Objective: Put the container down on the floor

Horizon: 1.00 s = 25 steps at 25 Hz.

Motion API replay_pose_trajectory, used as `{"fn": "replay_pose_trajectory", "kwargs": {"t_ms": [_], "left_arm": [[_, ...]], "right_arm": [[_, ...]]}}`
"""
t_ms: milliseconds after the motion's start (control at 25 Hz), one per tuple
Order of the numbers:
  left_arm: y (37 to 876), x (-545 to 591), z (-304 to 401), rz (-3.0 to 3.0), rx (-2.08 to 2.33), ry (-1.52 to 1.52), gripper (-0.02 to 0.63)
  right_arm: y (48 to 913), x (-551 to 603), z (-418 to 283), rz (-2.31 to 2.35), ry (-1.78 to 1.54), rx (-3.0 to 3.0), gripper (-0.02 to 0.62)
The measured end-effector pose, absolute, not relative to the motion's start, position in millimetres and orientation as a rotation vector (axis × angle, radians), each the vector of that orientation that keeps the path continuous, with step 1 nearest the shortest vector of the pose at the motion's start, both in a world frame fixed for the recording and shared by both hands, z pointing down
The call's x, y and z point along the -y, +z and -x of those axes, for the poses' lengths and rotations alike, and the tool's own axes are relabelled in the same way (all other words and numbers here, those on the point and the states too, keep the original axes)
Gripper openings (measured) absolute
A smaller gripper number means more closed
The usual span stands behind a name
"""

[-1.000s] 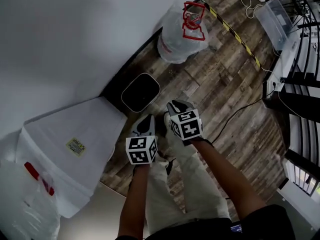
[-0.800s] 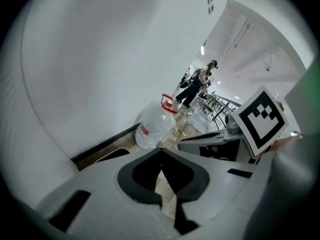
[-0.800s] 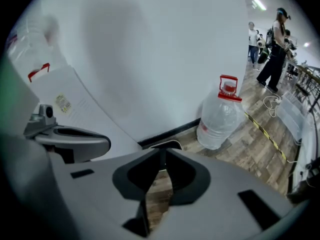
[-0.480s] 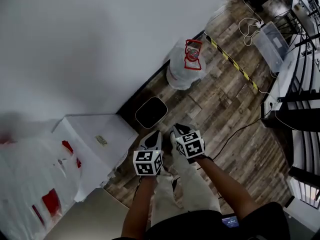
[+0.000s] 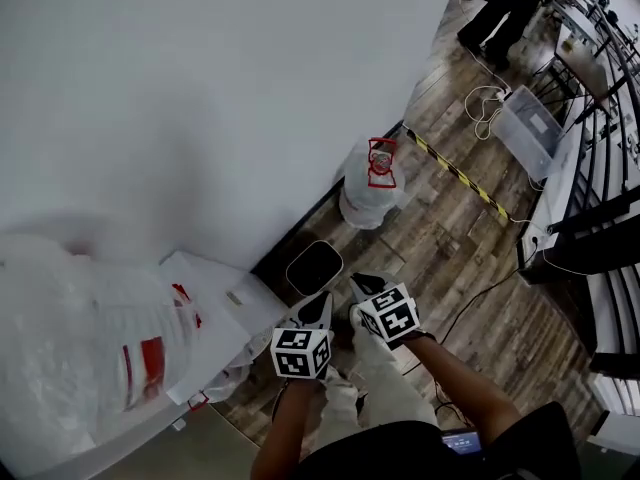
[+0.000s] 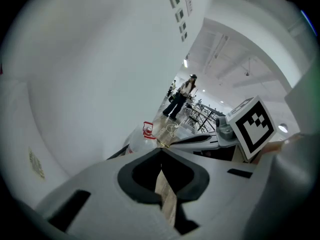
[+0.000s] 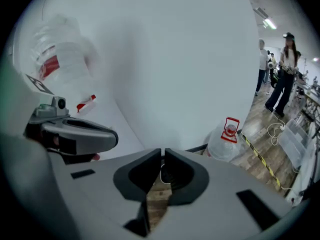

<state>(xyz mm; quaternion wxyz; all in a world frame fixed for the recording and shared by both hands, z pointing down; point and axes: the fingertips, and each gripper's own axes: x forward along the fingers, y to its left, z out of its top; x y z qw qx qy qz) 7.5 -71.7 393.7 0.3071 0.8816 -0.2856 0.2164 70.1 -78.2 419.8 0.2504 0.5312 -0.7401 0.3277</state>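
Hovering side by side above wood-plank floor [image 5: 470, 248], left tongs [image 5: 318, 308] and right tongs [image 5: 365, 288] both empty. Left jaws together; right jaws have just been closing to thin slit, nothing between. Likely reason: set-down looks done (judged from layout alone). Dark rounded-square container with pale rim [image 5: 313, 267] sits upright on floor against white wall [image 5: 200, 88], just ahead of tongs and apart from them. Open top, interior dark, contents unreadable. Clear water jug with red handle [image 5: 370, 183] stands further along wall.

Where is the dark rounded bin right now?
Head view, centre: the dark bin stands on the wood floor at the foot of the wall, between the white box to its left and the clear water jug farther along.
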Motion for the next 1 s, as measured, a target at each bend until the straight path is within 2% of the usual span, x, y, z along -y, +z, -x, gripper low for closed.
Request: {"fn": "replay_pose_trajectory", "kwargs": {"t_ms": [520, 1000], "left_arm": [[261.4, 27.9, 23.0, -2.513, 0.758, 0.441, 0.017], [184.6, -24.1, 53.5, -2.629, 0.778, 0.333, 0.017]], "right_arm": [[290.5, 28.1, -31.8, -1.514, 0.719, 2.151, 0.043], [210.0, -23.6, -2.8, -1.59, 0.531, 2.237, 0.043]]}}
